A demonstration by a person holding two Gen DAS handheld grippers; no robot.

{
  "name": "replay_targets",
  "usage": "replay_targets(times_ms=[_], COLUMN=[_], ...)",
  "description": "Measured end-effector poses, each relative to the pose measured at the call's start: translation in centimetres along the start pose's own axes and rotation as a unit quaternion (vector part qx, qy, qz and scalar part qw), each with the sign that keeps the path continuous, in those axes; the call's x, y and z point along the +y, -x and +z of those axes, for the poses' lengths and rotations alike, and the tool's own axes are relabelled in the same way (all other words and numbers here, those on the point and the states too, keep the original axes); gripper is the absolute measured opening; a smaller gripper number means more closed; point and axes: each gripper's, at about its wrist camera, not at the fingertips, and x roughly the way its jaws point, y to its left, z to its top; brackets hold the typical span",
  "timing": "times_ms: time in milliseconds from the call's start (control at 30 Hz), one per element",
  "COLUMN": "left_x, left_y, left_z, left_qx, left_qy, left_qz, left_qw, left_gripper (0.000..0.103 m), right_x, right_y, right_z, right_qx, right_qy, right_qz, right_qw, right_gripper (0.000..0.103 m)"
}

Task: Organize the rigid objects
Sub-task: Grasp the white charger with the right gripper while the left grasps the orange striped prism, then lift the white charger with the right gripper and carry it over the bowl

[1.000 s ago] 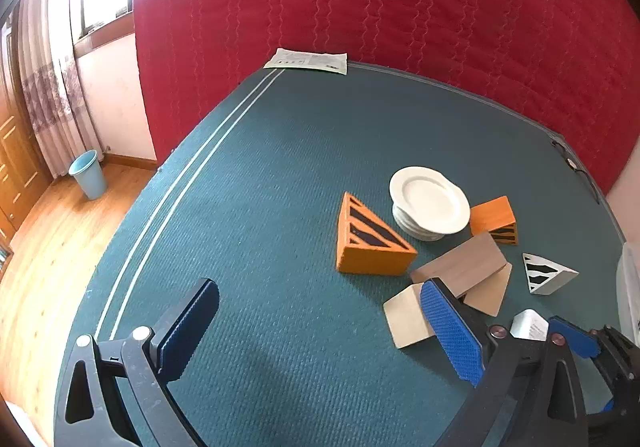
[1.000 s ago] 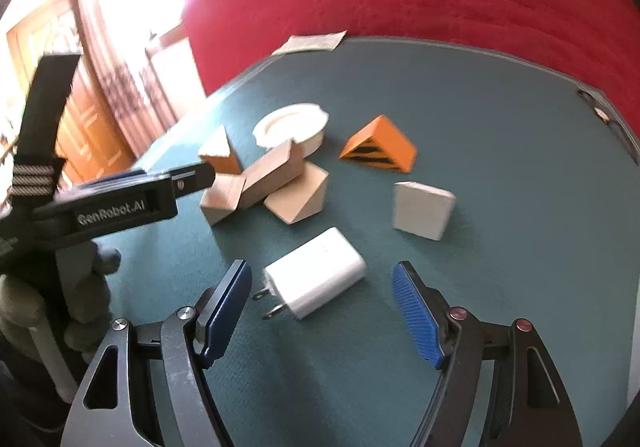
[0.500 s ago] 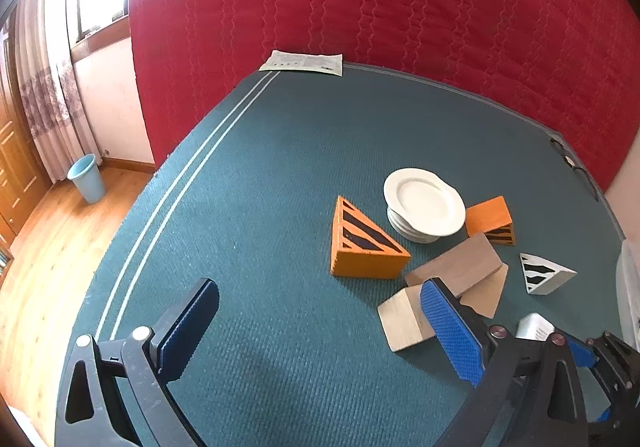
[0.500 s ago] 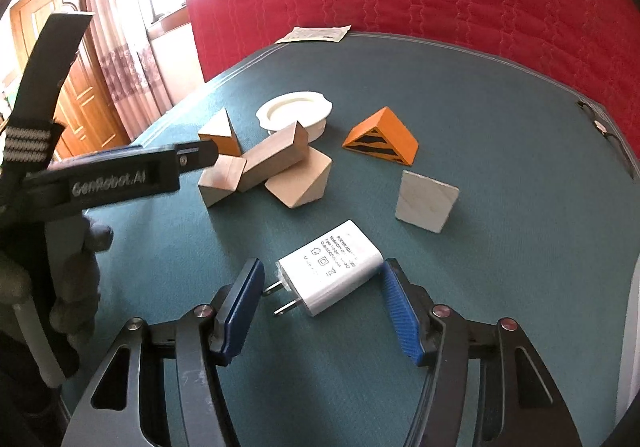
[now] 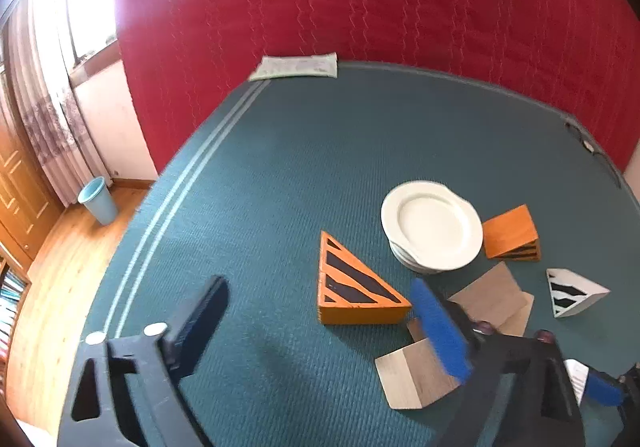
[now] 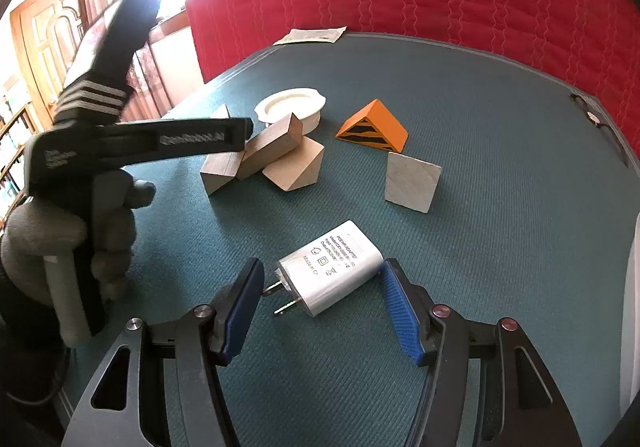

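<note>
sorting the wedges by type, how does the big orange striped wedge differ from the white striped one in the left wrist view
The big orange wedge lies flat with its striped triangular face turned up; the white wedge rests with its striped triangle facing sideways. The orange wedge has an orange body and looks larger; the white wedge is white and looks smaller. The orange wedge sits left of the plate stack, the white wedge to its right. Both are triangular wedges with black stripes, resting on the green cloth.

The left gripper (image 5: 320, 323) fingers are motion-blurred, and its right finger hides part of a pale wooden block (image 5: 408, 379)
</note>
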Motion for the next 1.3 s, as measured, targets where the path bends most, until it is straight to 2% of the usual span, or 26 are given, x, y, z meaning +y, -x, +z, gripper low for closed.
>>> replay_targets(times_ms=[167, 233, 267, 433, 500, 1000, 1300], left_x=[1.0, 1.3, 1.3, 1.8, 1.9, 2.1, 1.7], left_y=[-0.5, -0.3, -0.1, 0.4, 0.7, 2.3, 2.9], left_z=[0.0, -0.2, -0.3, -0.5, -0.6, -1.4, -1.8], left_qx=[0.014, 0.010, 0.008, -0.004, -0.012, -0.045, -0.055], left_qy=[0.023, 0.028, 0.031, 0.048, 0.054, 0.062, 0.054], left_qz=[-0.024, -0.023, -0.024, -0.039, -0.042, -0.032, -0.032], left_qw=[0.9994, 0.9993, 0.9992, 0.9981, 0.9975, 0.9966, 0.9965], left_gripper=[0.065, 0.048, 0.045, 0.038, 0.031, 0.031, 0.031], right_x=[0.1, 0.0, 0.0, 0.0, 0.0, -0.6, -2.0], right_y=[0.0, 0.0, -0.1, -0.1, 0.0, 0.2, 1.1], right_z=[0.0, -0.1, 0.0, 0.0, -0.1, 0.0, -0.4], right_qx=[0.000, 0.000, 0.000, 0.000, 0.000, -0.005, -0.009], right_qy=[0.000, 0.001, 0.001, 0.001, 0.002, -0.011, -0.054], right_qz=[-0.001, -0.001, -0.002, -0.003, -0.003, -0.001, 0.013], right_qw=[1.000, 1.000, 1.000, 1.000, 1.000, 1.000, 0.998], right_gripper=[0.062, 0.062, 0.062, 0.062, 0.062, 0.061, 0.061])
